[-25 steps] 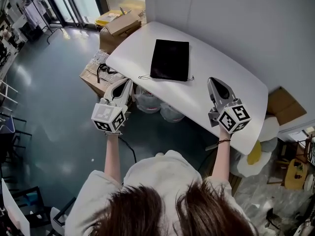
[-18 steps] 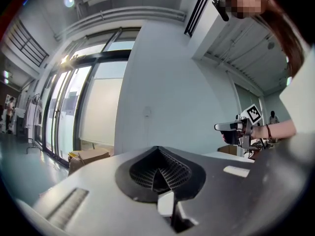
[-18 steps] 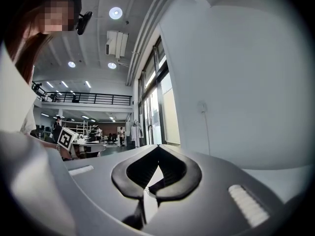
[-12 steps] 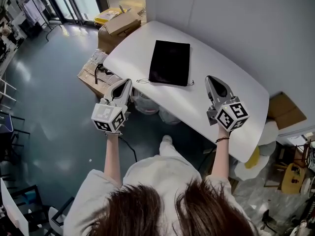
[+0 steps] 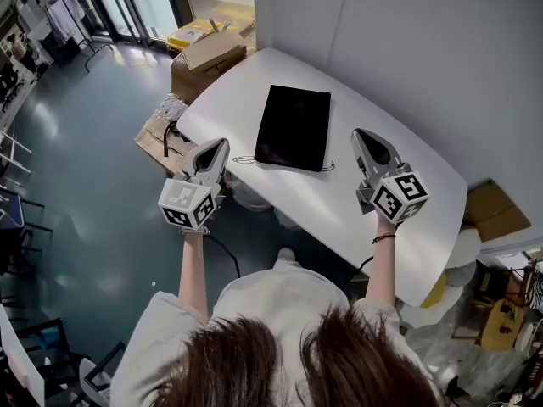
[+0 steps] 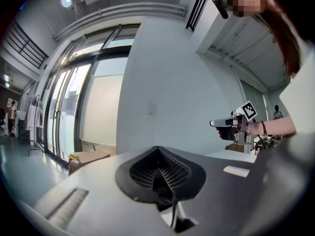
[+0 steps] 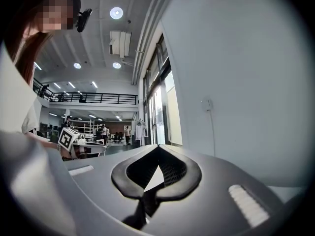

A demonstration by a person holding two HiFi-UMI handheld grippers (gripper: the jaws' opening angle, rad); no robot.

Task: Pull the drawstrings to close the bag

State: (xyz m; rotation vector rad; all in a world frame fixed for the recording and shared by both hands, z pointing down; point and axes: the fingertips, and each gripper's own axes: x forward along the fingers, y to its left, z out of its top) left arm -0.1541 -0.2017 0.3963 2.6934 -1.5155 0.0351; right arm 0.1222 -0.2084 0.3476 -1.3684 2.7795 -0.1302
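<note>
**Status: both tools closed and empty, bag flat on worktop**

1. Bag. The black bag (image 5: 294,127) lies flat on the white worktop (image 5: 386,172), roughly at its middle. Its long sides run away from the person. The edge nearest the person carries the drawstrings (image 5: 244,160). These are thin dark cords that stick out as small loops at the two near corners and rest on the worktop surface.

2. Left tool. The left tool (image 5: 215,145) is held at the near-left edge of the worktop and points toward the bag. Its tip is near the left cord loop, with a visible gap between them. In the left gripper view the jaws stand together, with nothing between them.

3. Right tool. The right tool (image 5: 363,134) is held over the worktop to the right of the bag. Its tip is near the bag's near-right corner, clear of bag and cord. In the right gripper view the jaws are together, with nothing between them.

4. Surroundings. The worktop stands against a grey wall (image 5: 424,58). Cardboard boxes (image 5: 210,51) sit on the floor (image 5: 85,185) beyond its far-left end.
</note>
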